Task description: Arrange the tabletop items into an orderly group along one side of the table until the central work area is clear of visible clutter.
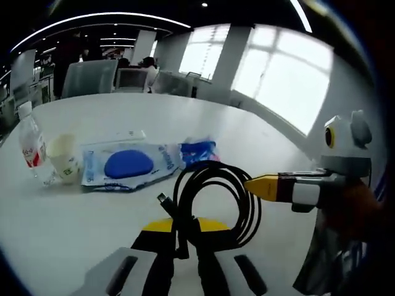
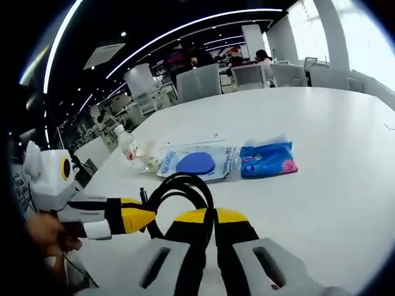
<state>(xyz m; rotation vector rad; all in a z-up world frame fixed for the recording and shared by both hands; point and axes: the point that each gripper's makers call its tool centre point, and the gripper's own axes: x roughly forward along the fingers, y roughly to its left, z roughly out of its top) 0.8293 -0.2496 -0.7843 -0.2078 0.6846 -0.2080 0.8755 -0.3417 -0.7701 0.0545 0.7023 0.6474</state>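
The bottle (image 1: pixel 29 145), cup (image 1: pixel 64 158) and two packets (image 1: pixel 126 165) already lie in a row on the desk (image 1: pixel 185 117). Only the black cable (image 1: pixel 213 200) is left, grasped by the left gripper (image 1: pixel 185 243); the right gripper (image 2: pixel 207 246) fingers are clenched on the same cable, it seems.

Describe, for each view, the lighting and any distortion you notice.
Left gripper view: bright windows blow out white, the table curves with fisheye bend, and the coiled cable stays sharp. Right gripper view: ceiling light strips bow into arcs, and the background desks look soft.
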